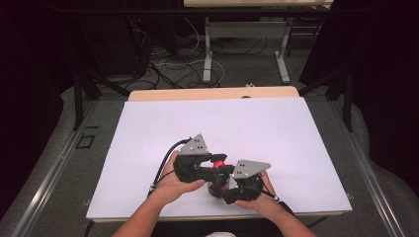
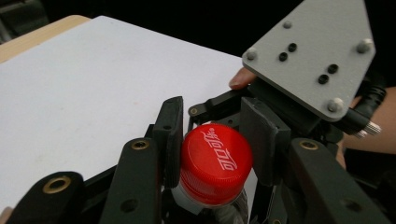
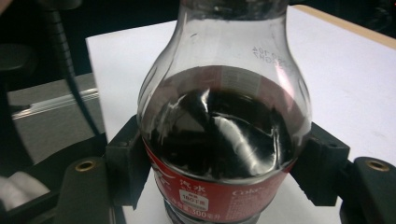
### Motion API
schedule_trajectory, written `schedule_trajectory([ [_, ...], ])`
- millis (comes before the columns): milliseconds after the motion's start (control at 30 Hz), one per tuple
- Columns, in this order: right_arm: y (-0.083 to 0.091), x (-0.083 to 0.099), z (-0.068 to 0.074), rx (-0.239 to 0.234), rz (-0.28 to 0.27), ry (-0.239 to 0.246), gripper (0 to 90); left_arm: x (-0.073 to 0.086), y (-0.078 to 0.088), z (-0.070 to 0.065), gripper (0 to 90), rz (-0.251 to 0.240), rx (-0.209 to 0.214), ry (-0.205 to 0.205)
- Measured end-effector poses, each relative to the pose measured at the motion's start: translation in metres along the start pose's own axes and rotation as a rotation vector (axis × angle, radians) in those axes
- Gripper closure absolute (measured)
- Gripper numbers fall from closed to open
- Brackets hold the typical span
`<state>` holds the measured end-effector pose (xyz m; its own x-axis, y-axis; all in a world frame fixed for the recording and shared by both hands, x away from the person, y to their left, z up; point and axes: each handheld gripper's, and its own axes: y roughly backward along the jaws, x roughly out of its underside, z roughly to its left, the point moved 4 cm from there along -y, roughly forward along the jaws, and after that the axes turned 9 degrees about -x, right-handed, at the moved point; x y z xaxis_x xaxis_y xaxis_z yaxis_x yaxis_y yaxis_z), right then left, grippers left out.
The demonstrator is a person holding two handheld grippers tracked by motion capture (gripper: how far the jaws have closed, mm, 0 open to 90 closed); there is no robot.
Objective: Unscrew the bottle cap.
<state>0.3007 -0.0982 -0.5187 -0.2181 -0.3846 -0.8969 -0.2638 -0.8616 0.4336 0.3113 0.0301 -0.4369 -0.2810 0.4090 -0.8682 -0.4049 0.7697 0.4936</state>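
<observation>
Two grippers meet over the near middle of the white worktop (image 1: 148, 128), both on one cola bottle (image 3: 224, 121). Your left gripper (image 2: 215, 140) is clamped on the bottle's red cap (image 2: 215, 161). Your right gripper (image 3: 224, 163) squeezes the bottle's body at its red label (image 3: 210, 189), the bottle standing on the worktop.

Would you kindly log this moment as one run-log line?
left gripper: shut on red cap | right gripper: shut on cola bottle body | bottle upright on white table
</observation>
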Motion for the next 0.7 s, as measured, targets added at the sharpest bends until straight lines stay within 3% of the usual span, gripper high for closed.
schedule_trajectory([
  [133, 0.000, -0.001, -0.001, 0.045, -0.001, -0.024, 30.0, -0.002, -0.003, -0.002, 61.3, -0.007, -0.083, 0.036],
  [200, 0.001, -0.001, -0.003, 0.087, 0.009, -0.010, 30.0, -0.003, -0.006, -0.004, 61.4, -0.011, -0.136, 0.051],
  [300, 0.000, 0.000, -0.003, 0.154, 0.002, -0.037, 30.0, -0.004, -0.010, -0.008, 61.4, -0.016, -0.219, 0.080],
  [467, -0.001, 0.001, -0.004, 0.217, 0.006, -0.053, 29.8, -0.005, -0.016, -0.015, 61.4, -0.025, -0.339, 0.106],
  [567, -0.001, 0.002, -0.006, 0.220, -0.005, -0.062, 29.7, -0.006, -0.018, -0.016, 61.3, -0.019, -0.351, 0.121],
  [700, -0.001, 0.001, -0.006, 0.194, -0.011, -0.062, 29.7, -0.008, -0.015, -0.012, 58.4, -0.016, -0.302, 0.144],
])
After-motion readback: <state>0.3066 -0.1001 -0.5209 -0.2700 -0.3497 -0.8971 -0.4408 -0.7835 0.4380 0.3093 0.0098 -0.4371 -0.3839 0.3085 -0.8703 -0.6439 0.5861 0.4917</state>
